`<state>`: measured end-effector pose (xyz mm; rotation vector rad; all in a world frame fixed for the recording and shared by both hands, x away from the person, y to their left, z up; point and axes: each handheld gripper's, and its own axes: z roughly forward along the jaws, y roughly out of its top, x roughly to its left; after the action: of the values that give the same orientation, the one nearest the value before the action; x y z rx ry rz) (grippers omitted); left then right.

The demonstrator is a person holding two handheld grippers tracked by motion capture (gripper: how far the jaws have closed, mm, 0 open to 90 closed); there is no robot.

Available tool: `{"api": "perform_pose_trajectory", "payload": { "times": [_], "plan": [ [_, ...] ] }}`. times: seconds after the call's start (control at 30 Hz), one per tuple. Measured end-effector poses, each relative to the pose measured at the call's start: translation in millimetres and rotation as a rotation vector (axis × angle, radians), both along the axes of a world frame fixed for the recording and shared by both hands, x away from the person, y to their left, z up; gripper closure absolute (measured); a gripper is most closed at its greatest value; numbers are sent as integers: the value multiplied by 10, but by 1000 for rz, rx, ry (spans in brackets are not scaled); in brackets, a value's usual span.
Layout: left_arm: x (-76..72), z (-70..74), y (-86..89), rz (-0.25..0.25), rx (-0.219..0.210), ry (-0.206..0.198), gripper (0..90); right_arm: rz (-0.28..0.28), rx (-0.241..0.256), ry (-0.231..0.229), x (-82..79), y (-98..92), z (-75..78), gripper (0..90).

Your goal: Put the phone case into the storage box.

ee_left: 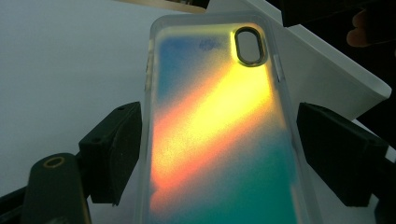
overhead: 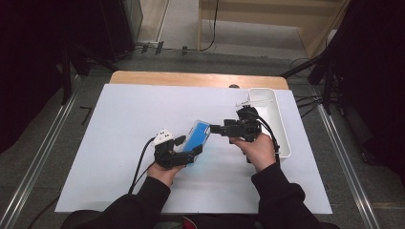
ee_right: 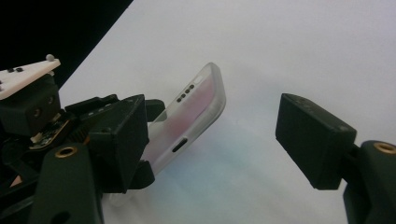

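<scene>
A translucent phone case [overhead: 198, 133], blue from above, is tilted up off the white table sheet [overhead: 124, 143]. My left gripper [overhead: 188, 145] is shut on its long sides. In the left gripper view, the case [ee_left: 219, 140] glows yellow, orange and teal between the jaws of the left gripper [ee_left: 219, 156], with its camera cutout at the far end. My right gripper [overhead: 217, 129] points left at the case's far end. It stands open [ee_right: 217, 140], and the case's port end [ee_right: 191, 116] lies beside its left jaw, untouched.
A long white tray [overhead: 282, 131] stands at the table's right edge, just behind the right hand, with a thin white item [overhead: 253, 101] at its far end. The tray's wall [ee_left: 327, 70] lies just beyond the case. Bare sheet spreads to the left and front.
</scene>
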<state>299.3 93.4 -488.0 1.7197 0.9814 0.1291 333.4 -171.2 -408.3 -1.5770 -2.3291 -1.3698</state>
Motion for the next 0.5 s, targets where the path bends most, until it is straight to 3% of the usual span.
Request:
{"api": "perform_pose_trajectory", "payload": {
  "times": [0.27,0.5],
  "plan": [
    [3,8,-11,9,-34,0,166,1,6,29,48,66,-17,242],
    [-31,4,-45,-1,-26,-24,166,7,31,56,94,103,-68,242]
  ]
}}
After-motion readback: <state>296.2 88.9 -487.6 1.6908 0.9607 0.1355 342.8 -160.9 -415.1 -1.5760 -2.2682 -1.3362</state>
